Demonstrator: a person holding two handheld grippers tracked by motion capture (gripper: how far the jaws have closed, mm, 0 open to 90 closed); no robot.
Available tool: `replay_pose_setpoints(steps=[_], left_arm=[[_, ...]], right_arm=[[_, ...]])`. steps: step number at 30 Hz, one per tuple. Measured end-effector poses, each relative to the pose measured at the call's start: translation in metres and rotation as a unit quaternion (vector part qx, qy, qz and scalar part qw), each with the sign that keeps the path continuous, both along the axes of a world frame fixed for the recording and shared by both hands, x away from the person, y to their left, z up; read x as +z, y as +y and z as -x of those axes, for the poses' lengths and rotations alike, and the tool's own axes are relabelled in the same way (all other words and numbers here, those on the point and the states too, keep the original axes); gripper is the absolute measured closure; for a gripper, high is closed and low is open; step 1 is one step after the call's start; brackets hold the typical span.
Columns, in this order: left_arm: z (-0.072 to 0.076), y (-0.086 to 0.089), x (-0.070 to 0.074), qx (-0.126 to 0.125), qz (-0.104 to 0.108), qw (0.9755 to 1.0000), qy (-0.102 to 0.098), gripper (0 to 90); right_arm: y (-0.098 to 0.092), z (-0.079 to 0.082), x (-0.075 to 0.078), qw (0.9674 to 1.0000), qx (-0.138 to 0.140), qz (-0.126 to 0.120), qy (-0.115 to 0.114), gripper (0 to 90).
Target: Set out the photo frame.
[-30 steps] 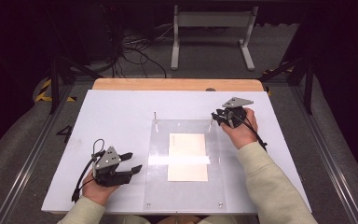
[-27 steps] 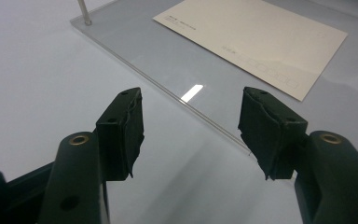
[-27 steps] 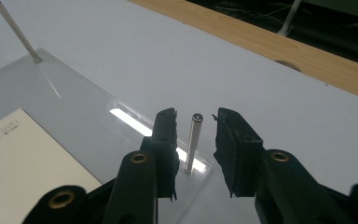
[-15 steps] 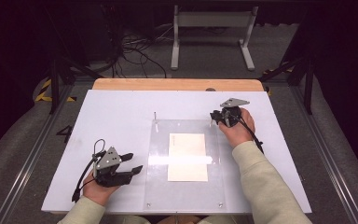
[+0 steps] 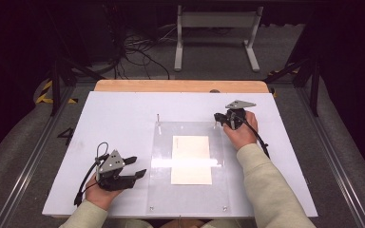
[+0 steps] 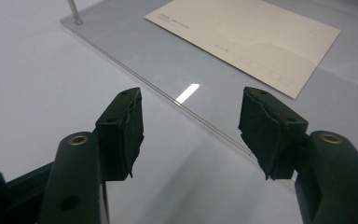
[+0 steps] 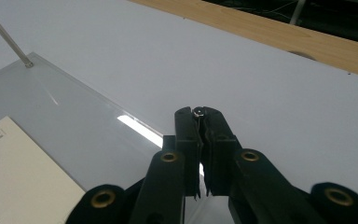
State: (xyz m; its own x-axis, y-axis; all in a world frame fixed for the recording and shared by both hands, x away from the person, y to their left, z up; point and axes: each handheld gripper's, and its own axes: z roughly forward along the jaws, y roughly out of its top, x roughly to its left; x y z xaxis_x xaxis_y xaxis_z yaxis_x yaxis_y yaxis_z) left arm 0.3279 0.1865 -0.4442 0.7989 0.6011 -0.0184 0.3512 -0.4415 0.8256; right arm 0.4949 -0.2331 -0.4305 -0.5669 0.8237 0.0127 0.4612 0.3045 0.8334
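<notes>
White worktop (image 5: 123, 114), clear acrylic plate (image 5: 188, 199) near its front edge.
Your right hand-held gripper (image 7: 199, 113) is clamping the pin (image 7: 198, 111) at the plate's far right corner, jaws having just closed; your left hand-held gripper (image 6: 191, 128) is waiting apart.

A white counter (image 5: 123, 114) with a wooden strip (image 5: 171, 86) along its far edge carries a clear plate (image 5: 161, 190), and a cream card (image 5: 191, 159) lies flat within the plate's outline. A thin metal pin (image 5: 158, 117) stands upright at the plate's far left corner. Beyond the counter, on the grey floor (image 5: 19, 142), are a tangle of black cables (image 5: 138, 54), a white stand (image 5: 216, 28) and yellow-and-black tape (image 5: 45, 92), while a metal rail (image 5: 24, 175) runs beside the counter's left side.
</notes>
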Motion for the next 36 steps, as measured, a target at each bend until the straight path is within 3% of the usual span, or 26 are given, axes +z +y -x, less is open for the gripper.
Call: replay_pose_setpoints(steps=[18, 31, 36], left_arm=[[0.007, 0.003, 0.002, 0.001, 0.004, 1.0, -0.008, 39.9], [0.008, 0.011, 0.003, 0.002, 0.01, 0.9999, -0.009, 34.0], [0.01, 0.006, -0.001, -0.02, -0.008, 0.9996, -0.016, 28.0]], right_arm=[[-0.01, -0.013, -0.006, 0.9983, 0.006, -0.054, 0.022, 85.9], [-0.017, -0.027, -0.01, 0.9939, 0.01, -0.098, 0.048, 85.8], [-0.018, -0.03, -0.012, 0.9923, 0.009, -0.112, 0.052, 85.8]])
